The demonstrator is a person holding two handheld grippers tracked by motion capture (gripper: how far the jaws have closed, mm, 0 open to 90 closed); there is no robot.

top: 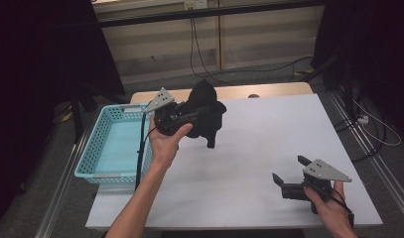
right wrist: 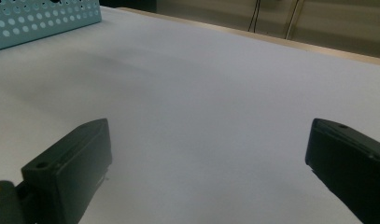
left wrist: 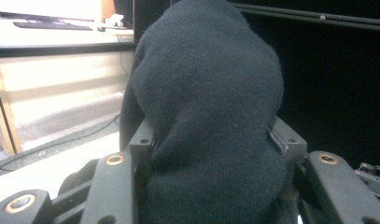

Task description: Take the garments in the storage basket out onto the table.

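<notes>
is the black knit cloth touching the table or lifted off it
Apart. The high view shows the black knit cloth clamped in the left gripper, hanging above the white table with a gap beneath.

Counting the things on and over the table

There are two claws, the left claw (top: 202,119) and the right claw (top: 288,176), one black woolly cloth (top: 208,111), one blue basket (top: 98,148), and one white table (top: 249,148).

A basket (top: 98,148) sits at the table's (top: 259,148) left edge; a bundled cloth (top: 207,111) hangs above the far-left part, just right of the basket.
</notes>
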